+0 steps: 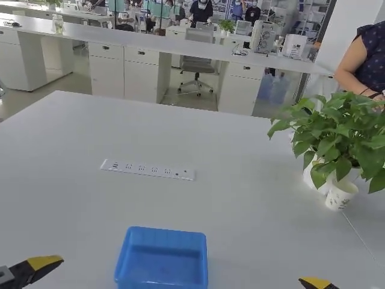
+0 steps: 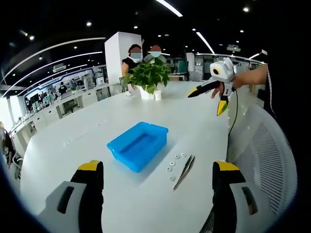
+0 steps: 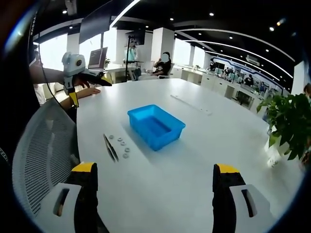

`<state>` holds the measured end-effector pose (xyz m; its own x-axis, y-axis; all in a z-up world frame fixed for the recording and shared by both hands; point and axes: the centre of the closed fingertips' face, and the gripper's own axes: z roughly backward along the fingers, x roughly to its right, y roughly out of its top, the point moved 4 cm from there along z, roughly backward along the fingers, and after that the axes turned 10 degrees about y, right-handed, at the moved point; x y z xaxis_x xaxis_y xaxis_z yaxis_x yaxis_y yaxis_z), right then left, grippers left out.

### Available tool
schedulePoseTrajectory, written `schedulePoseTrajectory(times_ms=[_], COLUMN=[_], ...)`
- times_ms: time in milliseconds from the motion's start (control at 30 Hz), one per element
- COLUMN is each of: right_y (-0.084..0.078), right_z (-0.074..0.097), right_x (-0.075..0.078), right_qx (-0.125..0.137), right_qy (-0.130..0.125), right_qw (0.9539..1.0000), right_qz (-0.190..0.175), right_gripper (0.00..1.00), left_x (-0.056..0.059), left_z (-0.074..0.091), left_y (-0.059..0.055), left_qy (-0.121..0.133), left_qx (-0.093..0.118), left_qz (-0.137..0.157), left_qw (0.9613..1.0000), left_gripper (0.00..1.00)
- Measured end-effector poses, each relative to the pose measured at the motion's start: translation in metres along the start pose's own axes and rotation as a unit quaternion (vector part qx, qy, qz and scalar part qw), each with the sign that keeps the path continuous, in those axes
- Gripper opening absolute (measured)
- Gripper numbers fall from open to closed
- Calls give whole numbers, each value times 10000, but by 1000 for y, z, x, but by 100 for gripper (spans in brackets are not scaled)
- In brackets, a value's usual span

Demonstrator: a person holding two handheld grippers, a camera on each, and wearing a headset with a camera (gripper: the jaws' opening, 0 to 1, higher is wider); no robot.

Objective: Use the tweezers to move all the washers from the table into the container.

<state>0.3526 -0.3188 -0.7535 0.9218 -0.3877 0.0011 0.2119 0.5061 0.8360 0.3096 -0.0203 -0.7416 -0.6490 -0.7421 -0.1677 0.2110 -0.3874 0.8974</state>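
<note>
In the head view the picture's lower edge cut off the near side of the blue rectangular plastic container and all but the yellow jaw tips of the left gripper and right gripper. The small silver metal washers near the bench edge were too tiny to count.

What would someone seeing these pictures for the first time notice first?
The bright blue container stands out most, sitting near the middle of the white table. Next comes the leafy green plant in its white pot, at the right of the head view. In the left gripper view, slim tweezers lie on the table beside a short row of washers, close to the container.
</note>
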Motion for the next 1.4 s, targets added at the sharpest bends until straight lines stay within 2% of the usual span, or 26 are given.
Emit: schedulePoseTrajectory(times_ms=[333, 433, 667, 733, 1167, 1267, 1400], right_y=[3, 6, 12, 12, 10, 6, 4], right_z=[-6, -12, -27, -32, -60, -66, -75], right_x=[-4, -7, -12, -15, -27, -30, -35], right_qx=[-119, -145, -229, -270, -557, -711, -796], right_qy=[159, 289, 568, 682, 1327, 1487, 1704], right_qw=[9996, 9990, 9957, 9942, 9833, 9789, 9731], right_qz=[197, 298, 700, 787, 1115, 1211, 1327], right_gripper=[96, 93, 83, 81, 69, 65, 59], left_x=[1, 5, 8, 11, 22, 23, 25], left_z=[-3, -5, -10, -12, -26, -29, -31], left_y=[0, 1, -2, -3, -14, -18, -24], left_qy=[-98, -206, -338, -447, -820, -903, -1028], left_qx=[-4, 58, -6, -41, -279, -399, -560], left_qz=[-50, -135, -174, -199, -437, -520, -651], left_qw=[9999, 9997, 9993, 9988, 9953, 9938, 9910], left_gripper=[98, 94, 90, 85, 71, 67, 57])
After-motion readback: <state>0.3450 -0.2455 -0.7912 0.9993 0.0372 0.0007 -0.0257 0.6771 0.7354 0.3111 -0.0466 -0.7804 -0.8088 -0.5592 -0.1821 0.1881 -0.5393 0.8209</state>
